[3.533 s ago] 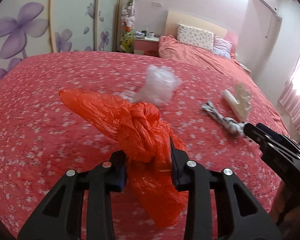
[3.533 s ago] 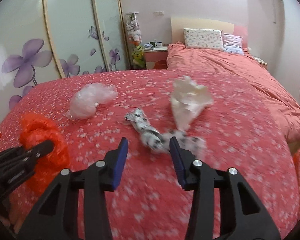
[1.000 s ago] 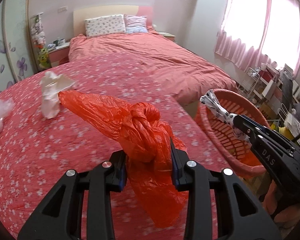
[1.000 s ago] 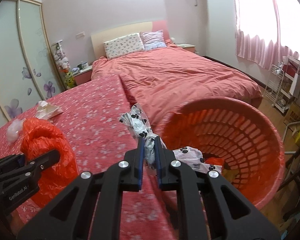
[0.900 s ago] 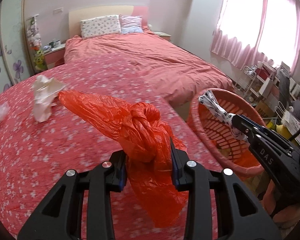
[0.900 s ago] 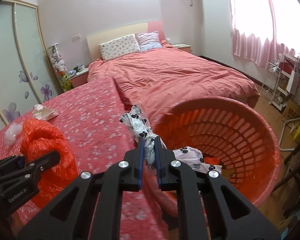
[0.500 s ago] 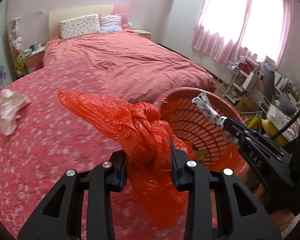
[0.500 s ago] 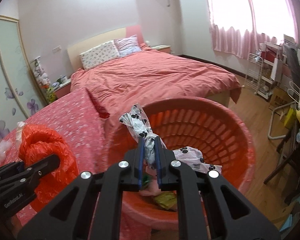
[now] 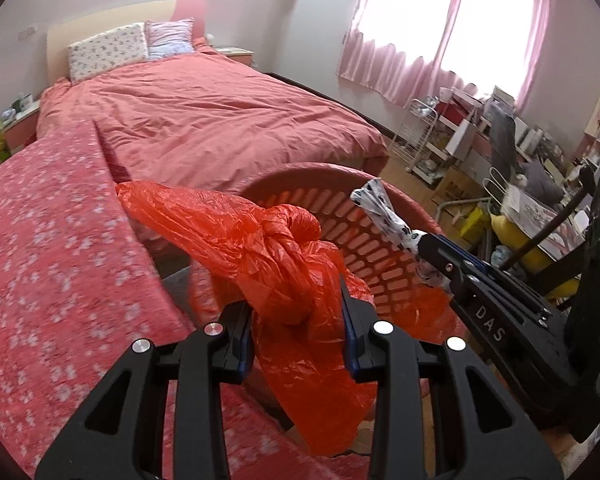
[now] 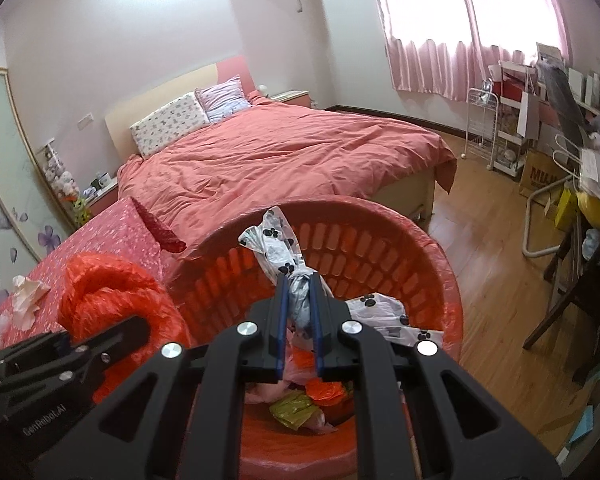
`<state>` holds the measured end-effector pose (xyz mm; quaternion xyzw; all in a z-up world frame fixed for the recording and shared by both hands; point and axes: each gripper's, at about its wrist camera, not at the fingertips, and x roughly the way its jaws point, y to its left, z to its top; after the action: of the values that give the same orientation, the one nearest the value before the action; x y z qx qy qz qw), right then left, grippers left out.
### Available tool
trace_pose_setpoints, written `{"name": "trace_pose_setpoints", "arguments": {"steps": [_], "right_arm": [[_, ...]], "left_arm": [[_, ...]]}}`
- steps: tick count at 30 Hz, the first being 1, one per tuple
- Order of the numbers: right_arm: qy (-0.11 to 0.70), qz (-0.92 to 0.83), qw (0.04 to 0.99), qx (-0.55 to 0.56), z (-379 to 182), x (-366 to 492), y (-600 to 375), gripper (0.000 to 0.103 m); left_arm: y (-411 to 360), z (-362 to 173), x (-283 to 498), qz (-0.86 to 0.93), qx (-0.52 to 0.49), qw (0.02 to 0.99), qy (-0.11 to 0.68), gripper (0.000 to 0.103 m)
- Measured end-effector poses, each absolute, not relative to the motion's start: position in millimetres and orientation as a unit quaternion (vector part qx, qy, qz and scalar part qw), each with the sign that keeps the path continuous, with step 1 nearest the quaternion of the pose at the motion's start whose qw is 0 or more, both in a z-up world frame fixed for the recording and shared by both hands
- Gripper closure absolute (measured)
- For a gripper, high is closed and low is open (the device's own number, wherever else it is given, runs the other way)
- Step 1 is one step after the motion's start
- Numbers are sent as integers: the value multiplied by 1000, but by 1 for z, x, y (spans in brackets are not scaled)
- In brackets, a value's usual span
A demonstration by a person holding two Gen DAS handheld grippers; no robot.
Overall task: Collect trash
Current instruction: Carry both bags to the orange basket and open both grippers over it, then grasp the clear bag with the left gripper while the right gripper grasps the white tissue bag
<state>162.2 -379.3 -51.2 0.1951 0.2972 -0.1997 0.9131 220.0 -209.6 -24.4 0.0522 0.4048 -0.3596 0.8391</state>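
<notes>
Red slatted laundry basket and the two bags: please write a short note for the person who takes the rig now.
Left tool: shut on the knotted orange plastic bag, at the near rim of the red slatted plastic basket.
Right tool: shut on the white paw-print plastic bag, over the basket's mouth.
Done: both bags carried to the basket; other trash already lies inside.
Left: release both bags into it, then fetch the crumpled pale paper on the red flowered cover.
</notes>
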Motion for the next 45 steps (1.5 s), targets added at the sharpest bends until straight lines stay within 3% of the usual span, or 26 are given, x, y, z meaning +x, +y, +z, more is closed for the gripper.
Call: {"name": "trace_pose_setpoints", "arguments": {"steps": [9,15,23,32,45], "right_arm": [[295,-206,908,215,-55,160,-392,87],[292,-210,909,212,-53,158,-392,71],[291,-221,913,184,-46,158,-382,59],[295,-184,927,140,-32,179,-327,49],[323,-60,941,84,-26,234,-192,42]], "left_arm": [[-217,-28,226,-362,51,832,417,64],[-209,-33,232,-354,41,829,431,51],[-185,-28,233,-330,42,843,423,48],[-92,-12,246,-224,38,894,386,41],[117,3,284,21,-3,935,355,35]]}}
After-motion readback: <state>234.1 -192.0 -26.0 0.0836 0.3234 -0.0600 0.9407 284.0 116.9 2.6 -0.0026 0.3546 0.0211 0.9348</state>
